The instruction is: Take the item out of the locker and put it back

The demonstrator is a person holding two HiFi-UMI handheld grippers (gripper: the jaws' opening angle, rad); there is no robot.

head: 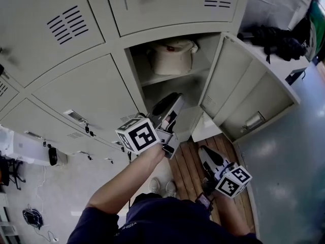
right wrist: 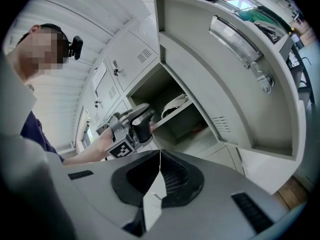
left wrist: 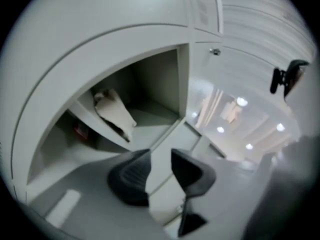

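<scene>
A white cap lies on the upper shelf of the open locker, also seen as a pale folded shape, the cap, and from the side as the cap. My left gripper is raised in front of the lower compartment, just below the shelf. Its jaws stand open with nothing between them, apart from the cap. My right gripper hangs low at the right, away from the locker, and its jaws are shut on nothing. From there I see the left gripper at the opening.
The locker door swings wide open to the right. Shut lockers fill the left and top. A small red thing sits in the lower compartment. A black bag lies at upper right. Wooden boards run below.
</scene>
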